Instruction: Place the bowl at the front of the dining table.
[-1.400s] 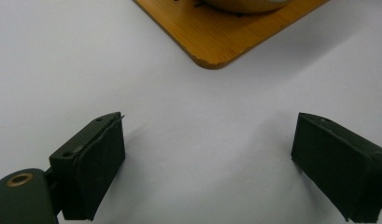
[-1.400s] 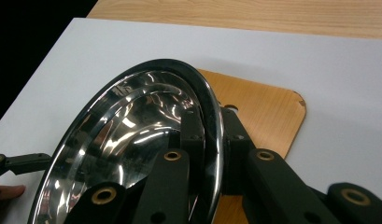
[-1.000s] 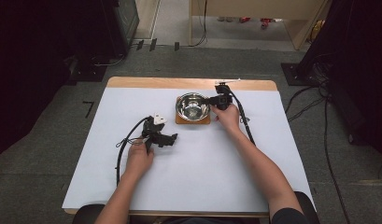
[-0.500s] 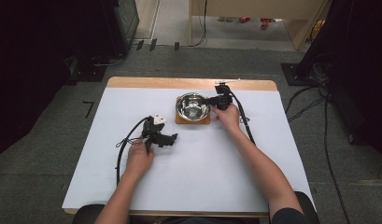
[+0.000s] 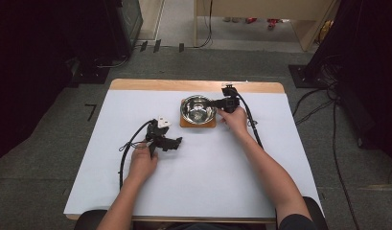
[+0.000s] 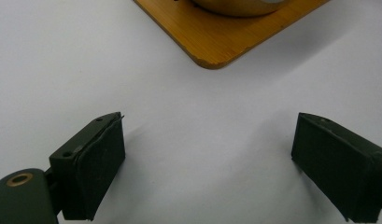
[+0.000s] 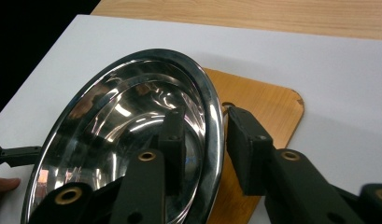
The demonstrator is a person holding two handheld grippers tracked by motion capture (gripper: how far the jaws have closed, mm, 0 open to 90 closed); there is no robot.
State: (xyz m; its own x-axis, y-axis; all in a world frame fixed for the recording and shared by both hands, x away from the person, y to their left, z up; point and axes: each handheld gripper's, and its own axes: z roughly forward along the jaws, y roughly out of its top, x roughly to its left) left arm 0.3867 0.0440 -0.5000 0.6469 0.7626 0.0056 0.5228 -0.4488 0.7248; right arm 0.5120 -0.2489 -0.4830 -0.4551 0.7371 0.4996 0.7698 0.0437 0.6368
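The round shiny metal bowl, set on a small square wooden board near the desk's far edge, has its rim straddled by the right gripper, whose jaws have just been opening.

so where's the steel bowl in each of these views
High view: the steel bowl sits above centre, on the wooden board.
Left gripper view: a sliver of the bowl at the top edge.
Right gripper view: the bowl is at the left, its rim between the right gripper jaws.
Shared landmark: the wooden board.
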